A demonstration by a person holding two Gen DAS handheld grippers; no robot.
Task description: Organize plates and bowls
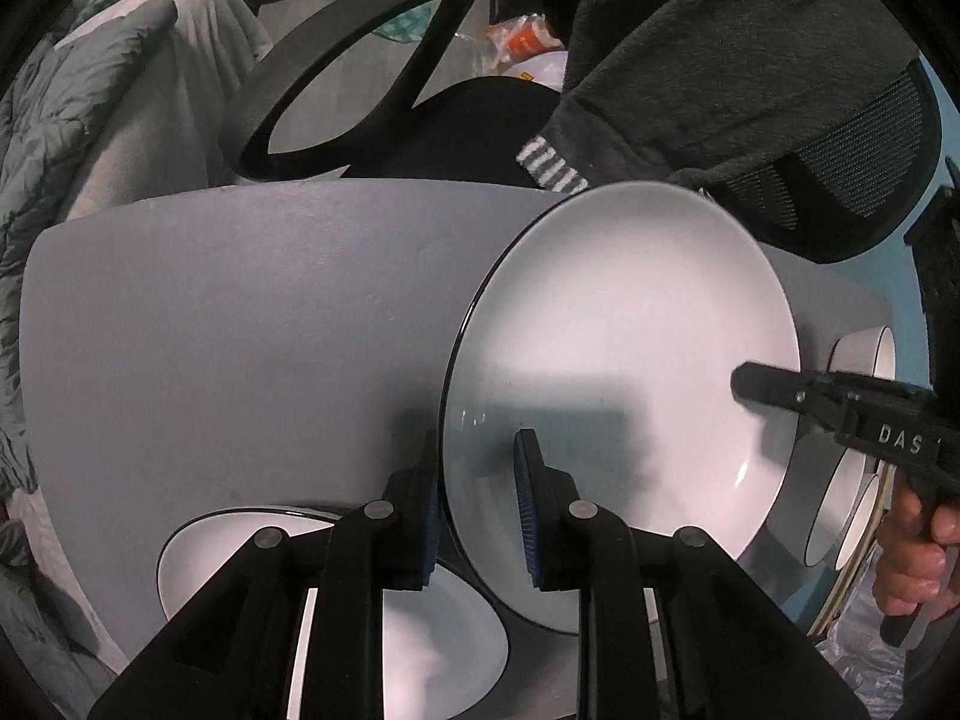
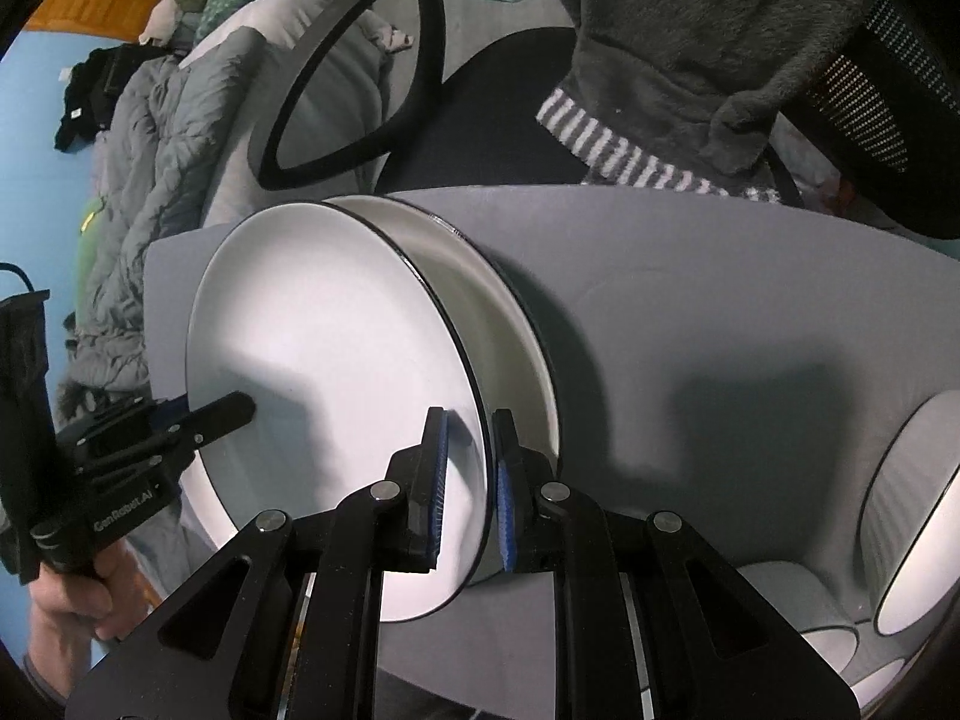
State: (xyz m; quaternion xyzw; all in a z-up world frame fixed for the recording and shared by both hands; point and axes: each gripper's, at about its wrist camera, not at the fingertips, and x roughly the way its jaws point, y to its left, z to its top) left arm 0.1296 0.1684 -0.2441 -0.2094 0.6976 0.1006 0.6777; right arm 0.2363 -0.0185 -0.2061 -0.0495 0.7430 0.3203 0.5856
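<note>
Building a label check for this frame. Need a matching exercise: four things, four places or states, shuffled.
Things:
1. tilted plate
2. second plate
3. bowls
4. grey fleece

Places or states:
a. draped over the mesh chair
b. lying on the table under the left gripper
c. rim clamped by the left gripper and the right gripper
d. grouped at the table's end

Pairs: 1-c, 2-b, 3-d, 4-a

A large plate [image 1: 624, 360] is held above a table [image 1: 240, 330], its opposite rims between the jaws of the left gripper [image 1: 480, 510] and right gripper [image 2: 468, 492]. A second plate [image 2: 510, 324] lies beneath it on the table. Bowls [image 2: 912, 510] sit at the table's right end; a chair [image 2: 480, 114] stands behind.
</note>
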